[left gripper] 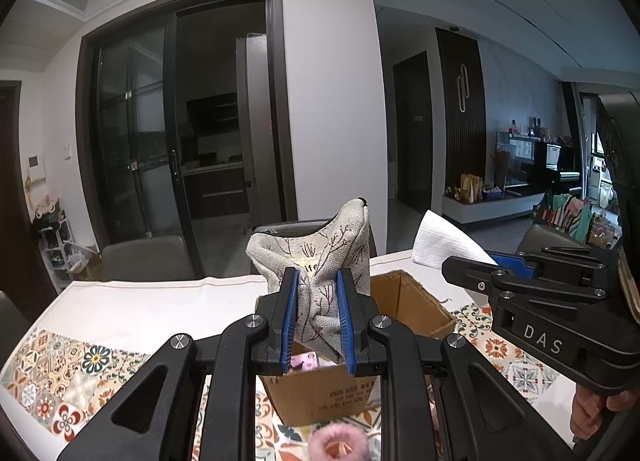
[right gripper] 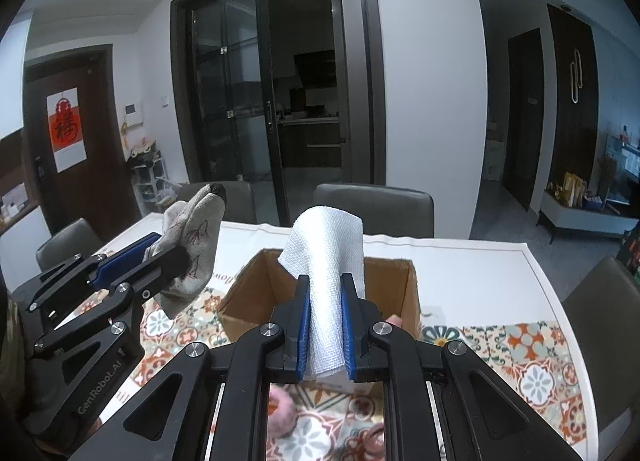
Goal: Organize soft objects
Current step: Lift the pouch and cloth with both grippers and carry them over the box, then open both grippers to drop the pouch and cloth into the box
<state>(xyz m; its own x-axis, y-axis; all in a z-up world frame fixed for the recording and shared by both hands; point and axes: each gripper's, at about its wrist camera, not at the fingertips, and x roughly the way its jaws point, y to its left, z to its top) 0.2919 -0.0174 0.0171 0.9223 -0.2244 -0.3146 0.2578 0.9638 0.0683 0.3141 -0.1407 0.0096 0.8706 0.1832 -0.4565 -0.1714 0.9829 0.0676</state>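
My left gripper [left gripper: 318, 281] is shut on a beige linen pouch [left gripper: 316, 257] printed with branches, held upright above an open cardboard box [left gripper: 416, 309]. The pouch also shows in the right wrist view [right gripper: 192, 237], left of the box [right gripper: 400, 281]. My right gripper [right gripper: 326, 285] is shut on a white textured cloth [right gripper: 328, 253] and holds it over the box's near edge. The cloth [left gripper: 444, 241] and right gripper [left gripper: 468, 267] appear at the right in the left wrist view. A pink fluffy hair tie [left gripper: 338, 443] lies on the table in front of the box.
The table [right gripper: 480, 257] has a white cover and a patterned tile runner [right gripper: 520, 361]. Grey chairs [right gripper: 376, 205] stand along its far side and right side [right gripper: 600, 293]. Another pink soft item [right gripper: 282, 407] lies under my right gripper. Something pink lies inside the box [left gripper: 304, 361].
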